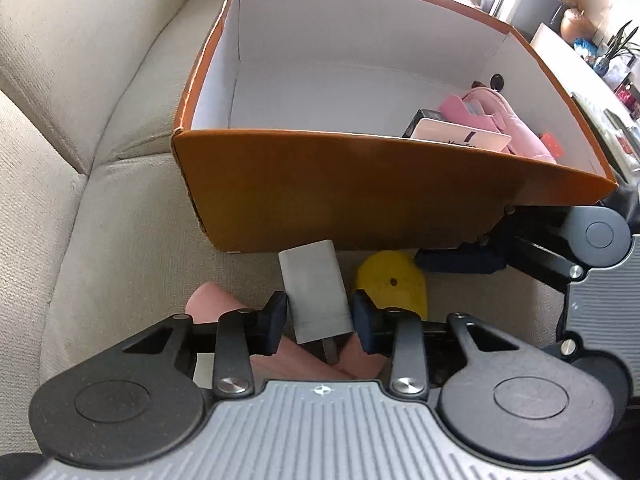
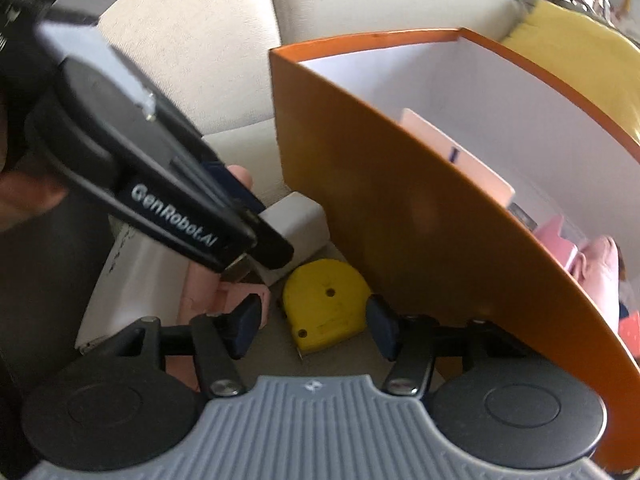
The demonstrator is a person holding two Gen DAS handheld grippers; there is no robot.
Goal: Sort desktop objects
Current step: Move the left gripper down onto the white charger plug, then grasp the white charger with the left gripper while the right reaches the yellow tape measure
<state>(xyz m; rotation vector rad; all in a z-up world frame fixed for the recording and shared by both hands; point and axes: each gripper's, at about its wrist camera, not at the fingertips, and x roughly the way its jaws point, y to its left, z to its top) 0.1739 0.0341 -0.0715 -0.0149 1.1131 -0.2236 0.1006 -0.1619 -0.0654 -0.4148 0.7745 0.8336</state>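
In the left wrist view, a white charger (image 1: pixel 316 292) is seen between the pads of the left gripper (image 1: pixel 320 326), its metal prong pointing back toward the camera; the left pad touches it, though a firm grip cannot be told. Behind it stands an orange box (image 1: pixel 360 200) on a beige sofa (image 1: pixel 80 160), holding a pink pouch (image 1: pixel 504 120) and a card (print partly hidden, unreadable). A yellow tape measure (image 1: pixel 390 280) lies just beside the charger.

In the right wrist view, the right gripper (image 2: pixel 314 330) is held released, its pads straddling the tape measure (image 2: pixel 326 302) without pressing. "GenRobot.AI" is read on the left gripper (image 2: pixel 240 216) over the charger (image 2: pixel 296 216). The box (image 2: pixel 400 220) stands alongside.
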